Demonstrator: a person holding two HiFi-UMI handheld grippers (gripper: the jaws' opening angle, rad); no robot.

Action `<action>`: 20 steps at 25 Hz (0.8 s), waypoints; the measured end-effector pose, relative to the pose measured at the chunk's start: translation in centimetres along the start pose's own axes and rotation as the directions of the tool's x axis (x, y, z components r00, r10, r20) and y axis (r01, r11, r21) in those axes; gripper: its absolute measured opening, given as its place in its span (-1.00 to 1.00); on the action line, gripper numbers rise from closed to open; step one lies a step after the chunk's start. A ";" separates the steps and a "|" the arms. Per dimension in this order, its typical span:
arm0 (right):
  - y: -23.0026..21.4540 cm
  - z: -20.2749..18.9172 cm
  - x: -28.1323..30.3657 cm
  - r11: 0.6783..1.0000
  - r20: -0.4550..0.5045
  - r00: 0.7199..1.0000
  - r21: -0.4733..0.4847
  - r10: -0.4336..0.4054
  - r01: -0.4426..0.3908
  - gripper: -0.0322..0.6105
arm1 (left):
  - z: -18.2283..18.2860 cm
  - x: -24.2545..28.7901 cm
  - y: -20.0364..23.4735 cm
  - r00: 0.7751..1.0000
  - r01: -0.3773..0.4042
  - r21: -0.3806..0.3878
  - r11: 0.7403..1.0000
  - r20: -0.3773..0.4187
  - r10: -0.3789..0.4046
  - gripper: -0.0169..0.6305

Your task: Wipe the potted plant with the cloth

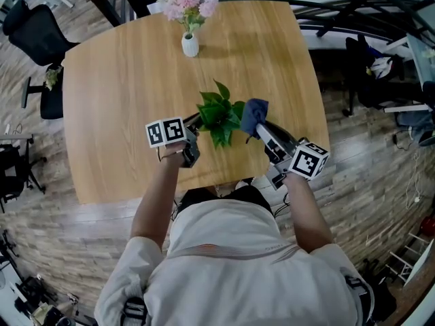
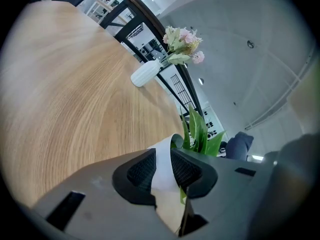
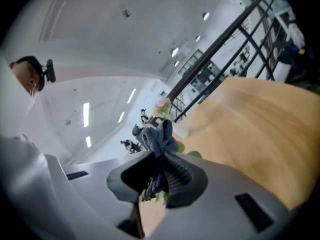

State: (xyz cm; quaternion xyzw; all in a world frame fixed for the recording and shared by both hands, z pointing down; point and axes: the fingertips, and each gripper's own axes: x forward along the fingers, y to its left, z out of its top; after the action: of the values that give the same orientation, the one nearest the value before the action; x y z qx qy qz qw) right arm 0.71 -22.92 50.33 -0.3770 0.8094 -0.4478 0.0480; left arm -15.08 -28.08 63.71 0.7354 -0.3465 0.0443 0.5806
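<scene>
Left gripper [image 2: 164, 158] grips pot [image 2: 163, 179]; right gripper [image 3: 159, 173], cloth [image 3: 159, 134].

A large light-wood tabletop with rounded corners [image 1: 115, 94] fills the middle of the head view. Near its far edge, at twelve o'clock, stands a small white ribbed ceramic vase [image 1: 190, 45] holding a bunch of pale pink flowers [image 1: 189, 5]. A black office chair [image 1: 37, 36] sits off the table at ten o'clock. Grey-brown wood-plank flooring [image 1: 370, 182] shows at three o'clock, and dark metal railings [image 1: 333, 10] at one o'clock.
</scene>
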 end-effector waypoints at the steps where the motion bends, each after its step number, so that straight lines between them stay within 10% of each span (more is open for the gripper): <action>1: 0.3 -0.3 1.4 0.999 -0.029 0.999 0.033 0.036 -0.035 -0.54 | 0.0 0.0 0.0 1.000 0.000 -0.001 1.000 0.001 0.000 -0.66; 13: -8.1 -4.1 0.6 0.946 -0.118 0.977 0.251 -0.179 0.204 -0.54 | 0.1 0.2 0.1 1.000 0.012 -0.009 1.000 0.009 -0.012 -0.66; 17: -8.8 -1.8 -2.2 0.943 -0.028 0.955 0.155 -0.295 0.296 -0.56 | 0.0 0.3 -0.2 1.000 0.011 0.009 1.000 -0.002 -0.011 -0.66; 20: -4.3 2.4 -1.9 0.981 0.083 0.980 -0.057 -0.182 0.187 -0.56 | 0.1 0.4 -0.2 1.000 0.007 0.019 1.000 -0.005 -0.007 -0.66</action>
State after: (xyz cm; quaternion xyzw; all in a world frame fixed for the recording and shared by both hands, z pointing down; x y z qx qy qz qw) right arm 5.53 -24.71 51.66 -0.4688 0.7824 -0.4091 0.0255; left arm -14.72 -28.34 63.72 0.7420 -0.3422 0.0475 0.5746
